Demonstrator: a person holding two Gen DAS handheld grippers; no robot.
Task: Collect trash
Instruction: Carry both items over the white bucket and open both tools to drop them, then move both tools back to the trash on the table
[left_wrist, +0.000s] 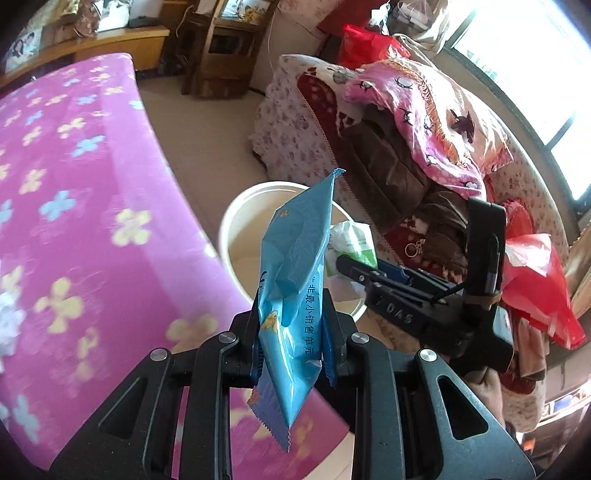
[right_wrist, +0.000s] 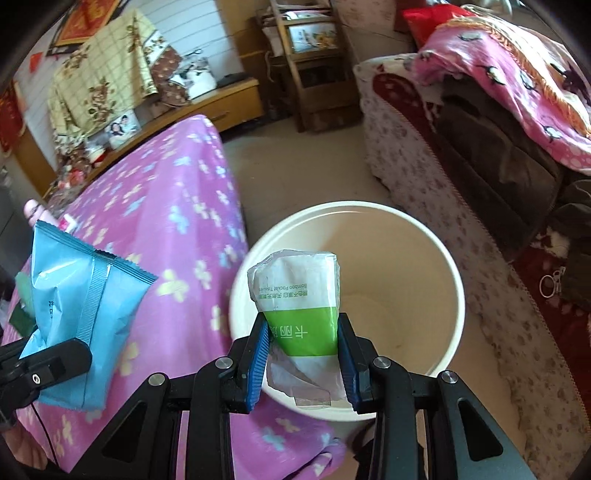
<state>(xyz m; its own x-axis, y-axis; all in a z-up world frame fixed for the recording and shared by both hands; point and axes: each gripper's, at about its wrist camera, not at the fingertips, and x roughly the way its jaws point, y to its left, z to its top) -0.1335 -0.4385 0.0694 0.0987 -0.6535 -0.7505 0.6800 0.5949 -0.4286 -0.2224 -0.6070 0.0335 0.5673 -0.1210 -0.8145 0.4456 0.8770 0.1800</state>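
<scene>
My left gripper (left_wrist: 291, 328) is shut on a light blue snack wrapper (left_wrist: 295, 258), which stands up between its blue pads. The same blue wrapper (right_wrist: 81, 314) shows at the left of the right wrist view, held over the bed's edge. My right gripper (right_wrist: 303, 343) is shut on a white and green tissue packet (right_wrist: 299, 295) and holds it above the near rim of a white bucket (right_wrist: 454, 295). In the left wrist view the white bucket (left_wrist: 236, 236) stands on the floor behind the wrapper, with my right gripper (left_wrist: 347, 264) and the tissue packet (left_wrist: 351, 240) beside it.
A bed with a pink flowered cover (left_wrist: 74, 221) borders the bucket on the left. A sofa (right_wrist: 461, 221) piled with blankets and clothes runs along the right, with a red plastic bag (left_wrist: 535, 288) on it. Wooden furniture (right_wrist: 306, 66) stands at the far wall across bare floor (right_wrist: 295, 166).
</scene>
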